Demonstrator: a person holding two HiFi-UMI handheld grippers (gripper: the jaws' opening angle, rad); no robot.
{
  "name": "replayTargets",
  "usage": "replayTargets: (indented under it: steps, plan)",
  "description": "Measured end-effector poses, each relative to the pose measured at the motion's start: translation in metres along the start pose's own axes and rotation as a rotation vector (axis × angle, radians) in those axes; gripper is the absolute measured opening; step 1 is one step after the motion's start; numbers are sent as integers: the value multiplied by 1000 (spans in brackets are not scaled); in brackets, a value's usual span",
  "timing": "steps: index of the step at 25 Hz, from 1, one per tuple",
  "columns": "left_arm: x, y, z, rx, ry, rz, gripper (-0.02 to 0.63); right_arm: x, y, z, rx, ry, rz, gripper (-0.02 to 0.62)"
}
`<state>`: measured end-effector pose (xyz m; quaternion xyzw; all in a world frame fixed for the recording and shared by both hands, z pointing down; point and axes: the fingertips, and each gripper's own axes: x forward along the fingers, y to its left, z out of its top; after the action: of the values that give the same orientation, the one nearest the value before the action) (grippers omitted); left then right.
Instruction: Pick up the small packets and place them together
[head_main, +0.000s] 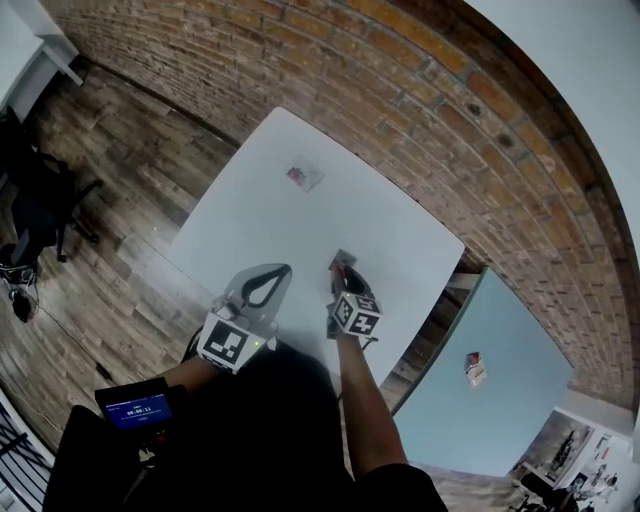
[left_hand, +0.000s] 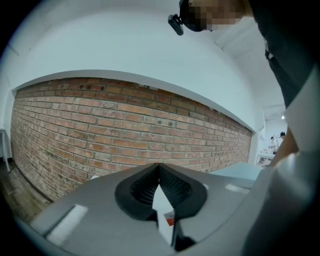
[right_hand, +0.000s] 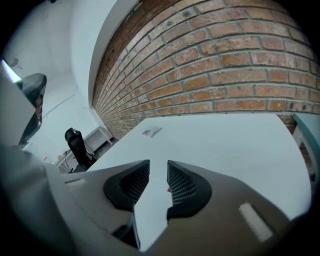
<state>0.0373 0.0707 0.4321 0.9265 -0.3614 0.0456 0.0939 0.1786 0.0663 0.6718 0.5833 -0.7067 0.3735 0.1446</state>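
A small red and grey packet (head_main: 341, 260) shows right at the tips of my right gripper (head_main: 343, 270), near the front right of the white table (head_main: 250, 220). In the right gripper view this gripper (right_hand: 158, 162) has its jaws apart with a plain white gap between them. Only a red sliver of the packet (right_hand: 169, 190) shows there, at the inner edge of one pad. A second packet (head_main: 305, 175) lies flat near the far edge of the table (right_hand: 151, 132). My left gripper (head_main: 283, 270) (left_hand: 159, 165) is shut on nothing, hovering level just left of the right one.
A brick wall (head_main: 420, 110) runs behind the table. A second, bluish table (head_main: 500, 400) stands to the right, with another small packet (head_main: 475, 368) on it. A black office chair (head_main: 40, 210) stands on the wooden floor at the left.
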Motion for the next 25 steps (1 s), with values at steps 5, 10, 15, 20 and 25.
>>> replayTargets:
  steps: [5,10,15,20,25]
  plan:
    - [1,45,10,12,-16,-49,0,31,23,32,36,-49,-29,114]
    - [-1,94,19,11,-28,-92,0,71,50,61,78,-75,-57,113]
    - [-5,138,18,3,-4,-125,0,113,54,80,113,-57,-91,94]
    - [-6,183,2,-15,55,-117,0,146,43,83,180,-30,-134,106]
    - [-7,204,4,-15,48,-104,0,171,37,90,198,-3,-138,114]
